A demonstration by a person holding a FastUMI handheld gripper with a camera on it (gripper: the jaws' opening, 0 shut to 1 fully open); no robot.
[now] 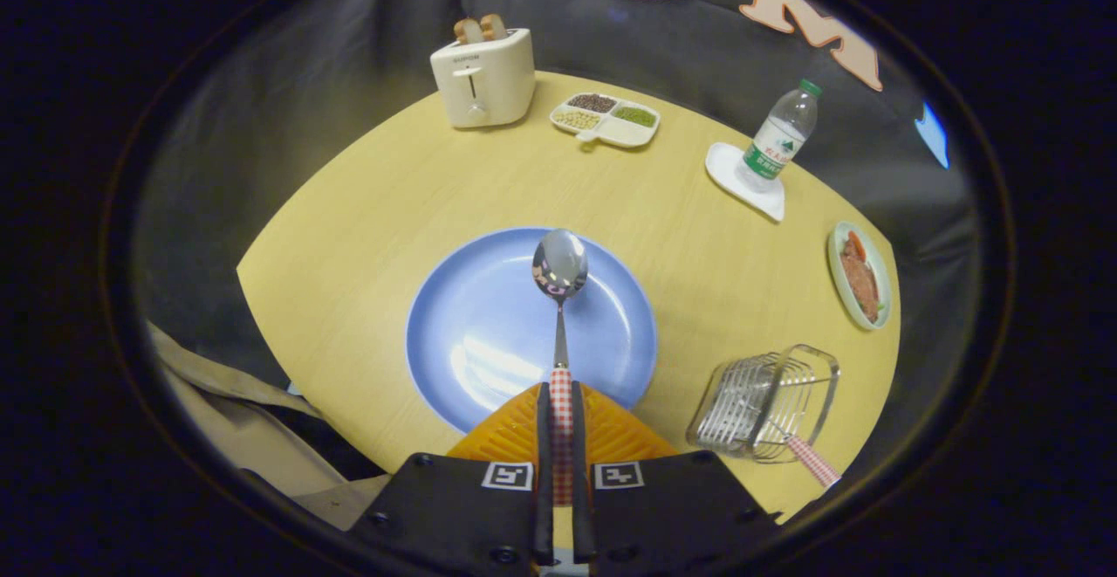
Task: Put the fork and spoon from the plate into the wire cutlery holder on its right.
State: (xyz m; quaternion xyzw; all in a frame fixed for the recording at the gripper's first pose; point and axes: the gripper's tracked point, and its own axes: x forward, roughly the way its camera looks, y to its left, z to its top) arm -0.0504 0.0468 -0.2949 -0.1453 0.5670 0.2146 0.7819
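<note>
My gripper [561, 402] is shut on the red-and-white checked handle of a metal spoon [559, 267]. The spoon points forward, its bowl held above the far half of the blue plate [471, 333] on the round yellow table. The plate looks bare under it. To the right of the plate, near the table's front edge, stands the wire cutlery holder [764, 402]. A second red-and-white checked handle [813, 462], the fork's by its look, sticks out of the holder toward me; its head is hidden among the wires.
At the back of the table stand a white toaster [483, 77] with two slices of bread and a divided dish of beans [605, 119]. A water bottle [779, 136] stands on a white coaster at the back right. A small plate of food [860, 276] lies at the right edge.
</note>
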